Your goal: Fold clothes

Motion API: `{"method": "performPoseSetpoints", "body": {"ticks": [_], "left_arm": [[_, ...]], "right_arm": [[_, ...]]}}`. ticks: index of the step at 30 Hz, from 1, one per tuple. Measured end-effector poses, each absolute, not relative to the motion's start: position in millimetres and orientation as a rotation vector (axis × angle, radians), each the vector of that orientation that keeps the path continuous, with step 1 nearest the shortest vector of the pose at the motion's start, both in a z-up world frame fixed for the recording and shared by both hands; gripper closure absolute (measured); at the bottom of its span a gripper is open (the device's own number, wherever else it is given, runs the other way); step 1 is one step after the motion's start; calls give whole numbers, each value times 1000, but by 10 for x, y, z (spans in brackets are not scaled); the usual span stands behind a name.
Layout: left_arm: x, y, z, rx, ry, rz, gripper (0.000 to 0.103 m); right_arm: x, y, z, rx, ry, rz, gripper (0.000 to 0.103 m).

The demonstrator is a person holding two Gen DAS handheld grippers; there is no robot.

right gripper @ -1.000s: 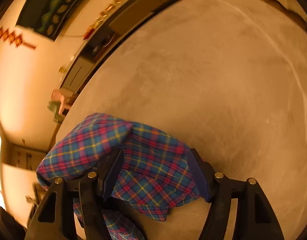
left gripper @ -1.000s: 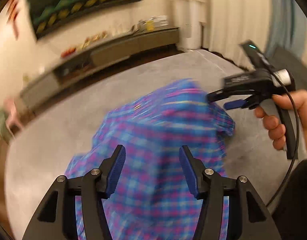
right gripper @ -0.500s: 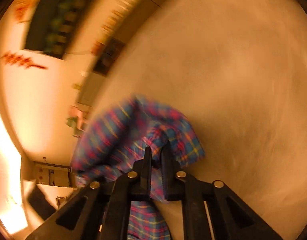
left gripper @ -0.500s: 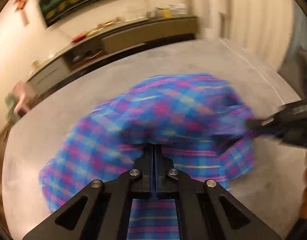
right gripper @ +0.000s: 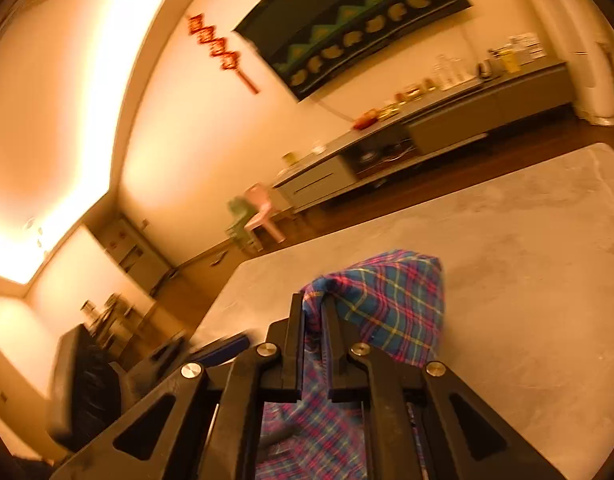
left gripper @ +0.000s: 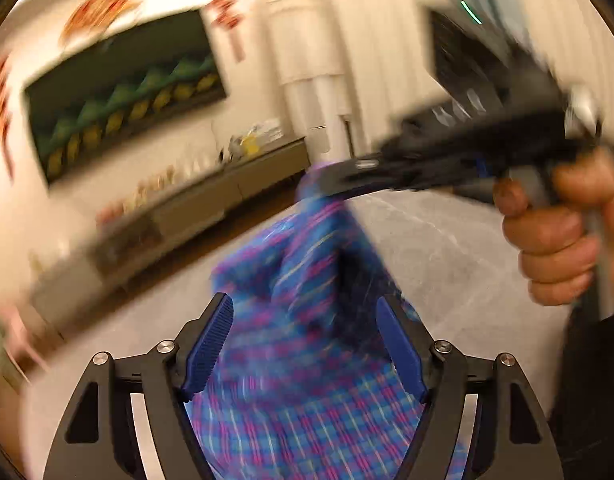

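There is one garment, a blue plaid cloth [left gripper: 307, 380] with pink and yellow lines. The right claw [right gripper: 314, 320] is clamped on a fold of its edge and holds this part up above the grey carpet [right gripper: 527, 260]. The left claw [left gripper: 303, 344] is spread wide, its two blue pads [left gripper: 209, 344] on either side of the hanging cloth; whether they touch it is unclear. One hand [left gripper: 559, 236] grips the right handle.
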State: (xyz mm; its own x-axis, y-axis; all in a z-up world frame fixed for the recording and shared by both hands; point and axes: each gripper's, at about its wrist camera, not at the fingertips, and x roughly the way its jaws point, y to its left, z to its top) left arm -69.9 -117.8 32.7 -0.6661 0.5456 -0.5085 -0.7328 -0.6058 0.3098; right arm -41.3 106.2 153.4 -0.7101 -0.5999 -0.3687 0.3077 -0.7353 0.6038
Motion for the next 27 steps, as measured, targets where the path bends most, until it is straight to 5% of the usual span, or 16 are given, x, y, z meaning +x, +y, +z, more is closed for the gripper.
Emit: {"method": "performPoseSetpoints", "body": {"ticks": [3, 4, 5, 6, 8, 9, 10, 14, 19, 22, 27], "left_arm": [[-788, -799, 95, -413, 831, 2279, 32], [-888, -719, 26, -432, 852, 2267, 53], [-960, -645, 5, -488, 811, 2226, 98], [-1032, -579, -11, -542, 766, 2187, 99], [-1203, -556, 97, -645, 606, 2150, 101], [-1293, -534, 186, -690, 536, 2131, 101], [-1376, -525, 348, -697, 485, 2121, 102], [-1490, -663, 1414, -668, 120, 2064, 102], [-1698, -1565, 2463, -607, -402, 2154, 102], [-2103, -2459, 2181, -717, -704, 2277, 101], [-2531, -3071, 231, -1355, -643, 2331, 98]], "right_arm": [[-303, 1017, 1512, 761, -690, -2387, 95], [-318, 1043, 1481, 766, -700, -2391, 95], [-339, 1090, 1448, 767, -726, -2399, 94], [-325, 1205, 1432, 741, -790, -2419, 92], [-207, 1539, 1439, 630, -959, -2465, 71], [-148, 1706, 1443, 572, -1044, -2484, 49], [-90, 1873, 1446, 512, -1129, -2500, 39], [217, 2394, 1501, 292, -1319, -2596, 38], [179, 2416, 1443, 487, -1271, -2791, 34], [-60, 2209, 1255, 728, -1194, -2771, 33], [-425, 1821, 848, 1105, -1017, -2698, 33]]}}
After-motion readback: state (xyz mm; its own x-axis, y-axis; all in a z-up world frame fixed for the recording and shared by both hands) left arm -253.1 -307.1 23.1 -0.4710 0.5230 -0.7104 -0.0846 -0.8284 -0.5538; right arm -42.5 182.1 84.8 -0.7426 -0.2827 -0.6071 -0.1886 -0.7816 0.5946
